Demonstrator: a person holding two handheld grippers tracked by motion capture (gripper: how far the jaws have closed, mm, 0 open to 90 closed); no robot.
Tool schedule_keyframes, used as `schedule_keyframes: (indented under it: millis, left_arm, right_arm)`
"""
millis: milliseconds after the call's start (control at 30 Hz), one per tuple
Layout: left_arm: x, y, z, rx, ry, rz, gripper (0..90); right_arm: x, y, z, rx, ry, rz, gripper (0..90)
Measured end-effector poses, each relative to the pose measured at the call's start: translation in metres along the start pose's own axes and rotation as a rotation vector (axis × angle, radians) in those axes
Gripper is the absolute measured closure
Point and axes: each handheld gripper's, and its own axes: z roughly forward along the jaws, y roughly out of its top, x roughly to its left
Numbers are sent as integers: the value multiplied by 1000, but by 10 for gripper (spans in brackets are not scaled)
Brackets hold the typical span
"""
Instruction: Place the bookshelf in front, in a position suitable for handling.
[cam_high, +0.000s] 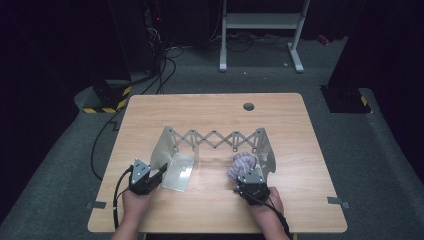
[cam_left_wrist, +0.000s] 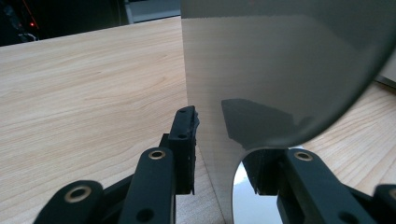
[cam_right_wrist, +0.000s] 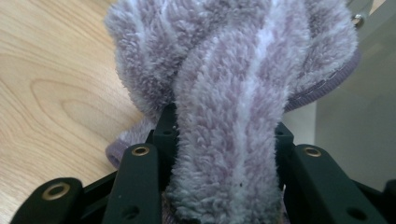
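Right tongs (cam_right_wrist: 219, 154) clenched on a fluffy lilac striped cloth (cam_right_wrist: 229, 84), bunched thick between the black jaws, held just inside the right end panel of the expandable metal rack (cam_high: 215, 139). Left tongs (cam_left_wrist: 224, 154) straddling the rack's left end panel (cam_left_wrist: 280, 70), one jaw each side of the thin sheet; cannot tell if pads actually press on it.

Step in hand, judged: steadying rack with left, wiping or placing cloth with right. Best done keeping left still low on panel edge, moving cloth slowly along metal, avoiding a snag on the scissor lattice at the back.

Rack: brushed, reflective sheet metal, rounded panel ends, criss-cross bars between. Cloth: soft, plush, deformable, hemmed edge. Desk (cam_high: 210, 210): light wood grain, smooth, round cable hole (cam_high: 248, 106) at far side.
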Motion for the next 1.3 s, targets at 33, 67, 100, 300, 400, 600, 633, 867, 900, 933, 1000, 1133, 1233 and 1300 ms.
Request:
schedule_keyframes:
  millis: [33, 67, 100, 300, 400, 600, 633, 867, 900, 933, 1000, 1133, 1233, 1300]
  left_arm:
    - [0, 0, 0, 2, -1, -1, 663]
    - [0, 0, 0, 4, -2, 0, 663]
    - [-1, 0, 0, 4, -2, 1, 664]
    - [0, 0, 0, 1, -2, -2, 664]
    - [0, 0, 0, 2, -3, 0, 667]
    - [0, 0, 0, 0, -3, 2, 674]
    - [0, 0, 0, 0, -4, 3, 674]
    - [0, 0, 0, -1, -1, 4, 676]
    - [0, 0, 0, 0, 0, 5, 676]
    - [0, 0, 0, -1, 0, 5, 677]
    - [0, 0, 0, 0, 1, 5, 677]
    - [0, 0, 1, 2, 1, 5, 677]
    - [0, 0, 1, 4, 2, 1, 677]
    - [-1, 0, 1, 5, 1, 2, 697]
  right_arm:
    - [-1, 2, -2, -7, -1, -1, 600]
    - [-1, 4, -5, -20, -3, -2, 600]
    - [-2, 8, -8, -36, -10, -9, 600]
    - [-12, 36, -37, -143, -55, -16, 597]
    - [-19, 51, -50, -201, -86, -9, 598]
    - [-26, 74, -54, -232, -132, -18, 600]
    - [-25, 75, -50, -211, -134, -27, 601]
    - [-9, 64, -33, -119, -161, -99, 612]
    - [-8, 61, -30, -111, -158, -97, 612]
    - [-7, 58, -27, -100, -151, -95, 612]
    - [-4, 51, -21, -78, -136, -87, 612]
    - [-3, 35, -6, -38, -87, -60, 611]
    - [-2, 22, 3, -10, -55, -38, 610]
    - [-6, 15, -1, -31, -59, -20, 609]
